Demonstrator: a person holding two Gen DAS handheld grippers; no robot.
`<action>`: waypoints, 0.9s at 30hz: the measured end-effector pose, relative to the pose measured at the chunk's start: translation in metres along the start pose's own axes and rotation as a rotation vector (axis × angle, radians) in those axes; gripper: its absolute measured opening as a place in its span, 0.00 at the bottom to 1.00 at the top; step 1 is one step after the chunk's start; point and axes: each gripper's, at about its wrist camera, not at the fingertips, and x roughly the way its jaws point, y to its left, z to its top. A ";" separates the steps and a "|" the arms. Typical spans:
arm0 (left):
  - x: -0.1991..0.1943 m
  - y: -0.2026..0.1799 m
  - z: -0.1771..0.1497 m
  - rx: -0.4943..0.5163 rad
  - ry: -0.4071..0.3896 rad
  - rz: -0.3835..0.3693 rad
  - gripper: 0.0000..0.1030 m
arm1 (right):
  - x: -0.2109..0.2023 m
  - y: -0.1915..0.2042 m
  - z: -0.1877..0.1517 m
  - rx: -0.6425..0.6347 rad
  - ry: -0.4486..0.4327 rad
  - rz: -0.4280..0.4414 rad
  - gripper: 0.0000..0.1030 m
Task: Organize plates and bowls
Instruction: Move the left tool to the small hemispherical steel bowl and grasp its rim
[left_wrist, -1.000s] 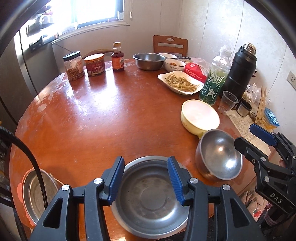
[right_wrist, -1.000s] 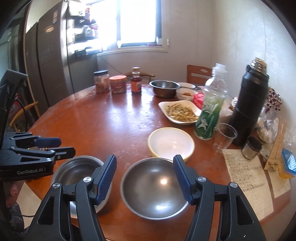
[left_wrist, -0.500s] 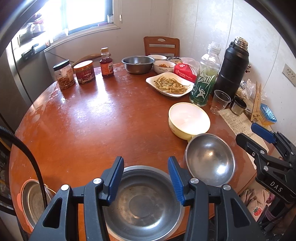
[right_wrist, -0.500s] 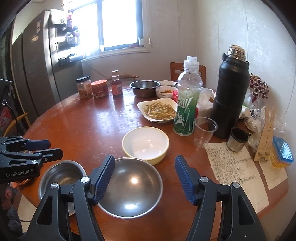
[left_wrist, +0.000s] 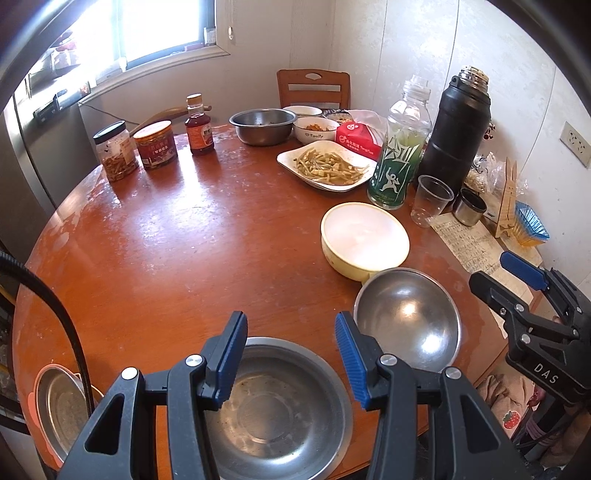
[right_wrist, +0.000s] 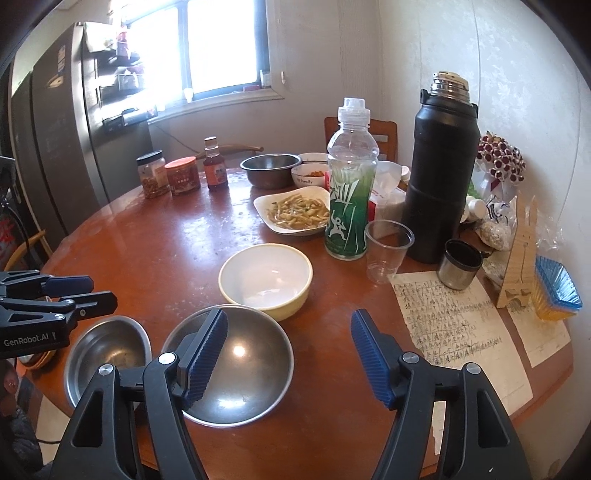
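- The left gripper (left_wrist: 291, 354) hung over the near edge of the round wooden surface (left_wrist: 177, 236), its jaws spread apart and holding nothing.
- Below those jaws a flat-bottomed steel basin (left_wrist: 280, 410) rested at the near edge of the surface, partly past the rim in the left wrist view.
- The right gripper (right_wrist: 289, 358) also had its jaws wide apart and empty; its left finger stood above a round steel bowl (right_wrist: 240, 354).
- That steel bowl sat near the near edge, just beside the basin, and its far rim touched or nearly touched a cream bowl (right_wrist: 266, 280) with a white inside.
- The cream bowl stood upright and empty, further in from the near edge than the two steel pieces.
- Toward the far edge lay a white plate of food (left_wrist: 327, 168), a large steel mixing bowl (left_wrist: 263, 125) and a small white bowl (left_wrist: 316, 129) with food in it.
- A green drink bottle (right_wrist: 349, 184), a clear plastic cup (right_wrist: 388, 247), a black thermos (right_wrist: 443, 166) and a small steel cup (right_wrist: 460, 264) stood along the right edge.
- A handwritten paper (right_wrist: 454, 325) lay flat by the right edge.
- Two jars (left_wrist: 135, 149) and a sauce bottle (left_wrist: 199, 127) stood together at the far left edge.
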 end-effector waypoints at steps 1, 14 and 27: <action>0.001 -0.001 0.001 0.000 -0.002 -0.005 0.48 | 0.001 -0.001 0.000 0.001 0.004 -0.002 0.69; 0.026 -0.020 0.003 0.039 0.049 -0.067 0.50 | 0.014 -0.009 -0.011 0.026 0.054 0.009 0.69; 0.040 -0.024 0.004 0.034 0.073 -0.093 0.51 | 0.030 -0.015 -0.023 0.054 0.103 0.024 0.69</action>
